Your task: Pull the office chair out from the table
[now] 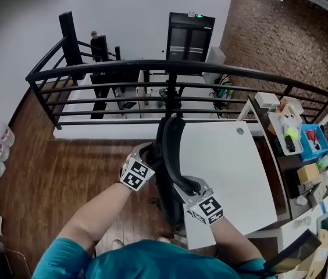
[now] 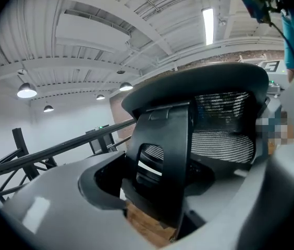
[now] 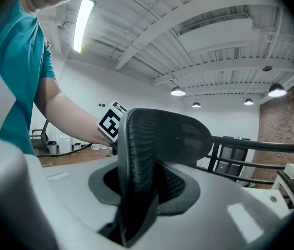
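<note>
Chair back (image 1: 171,147) stands upright between both grippers. Right gripper (image 1: 186,186) pinches its edge. Left gripper (image 1: 150,153) jaws wide apart around other edge, not squeezing. Table (image 1: 234,167) just behind right jaws.

We see open wooden floor (image 1: 65,173) left of the chair (image 1: 173,150). The surface (image 1: 228,167) hems its right; a railing (image 1: 123,65) blocks beyond.

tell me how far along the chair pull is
Done: the reach to the office chair. In hand: the right gripper is clamped on the backrest edge; the left gripper is open, fingers straddling the back frame. Left: the pull; the chair sits tucked beside the table.
</note>
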Motion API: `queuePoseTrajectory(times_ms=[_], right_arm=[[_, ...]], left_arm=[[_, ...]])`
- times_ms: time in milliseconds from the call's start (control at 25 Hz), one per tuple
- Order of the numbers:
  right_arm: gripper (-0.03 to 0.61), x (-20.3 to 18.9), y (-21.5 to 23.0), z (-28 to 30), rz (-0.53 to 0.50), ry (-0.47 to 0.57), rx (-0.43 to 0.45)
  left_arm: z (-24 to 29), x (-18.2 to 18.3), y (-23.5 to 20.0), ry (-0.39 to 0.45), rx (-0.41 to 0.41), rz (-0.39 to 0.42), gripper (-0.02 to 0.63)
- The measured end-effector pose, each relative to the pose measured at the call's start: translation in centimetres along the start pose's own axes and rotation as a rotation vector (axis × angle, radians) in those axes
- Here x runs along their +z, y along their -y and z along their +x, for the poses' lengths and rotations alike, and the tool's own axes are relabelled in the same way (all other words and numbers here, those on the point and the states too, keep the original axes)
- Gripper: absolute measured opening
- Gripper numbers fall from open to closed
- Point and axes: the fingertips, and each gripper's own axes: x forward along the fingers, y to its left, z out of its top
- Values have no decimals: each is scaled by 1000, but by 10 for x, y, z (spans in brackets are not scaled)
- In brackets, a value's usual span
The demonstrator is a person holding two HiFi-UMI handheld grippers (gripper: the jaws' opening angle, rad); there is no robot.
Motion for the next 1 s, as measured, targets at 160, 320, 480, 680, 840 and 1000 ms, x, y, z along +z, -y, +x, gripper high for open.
queuePoseTrajectory(times_ms=[160,320,480,680,840,1000], right_arm=[[100,-2,-6,6,-2,-5,25],[114,2,-19,17,-1,-7,46],[118,5,-37,35,-1,-1,62],[121,10,-61,60,-5,4,75],[123,20,-84,88,-10,7,84],[124,29,-106,120,-14,13,90]], left_arm=[[-6,-5,-5,-1,10,-2,263],[-21,-11,-14,0,22,-7,262],[-40,-23,-26,-1,29,-6,262],[-69,-37,-46,-3,48,-9,261],[-97,-51,-69,-4,66,-12,259],[-126,-65,-95,-8,84,-17,258]])
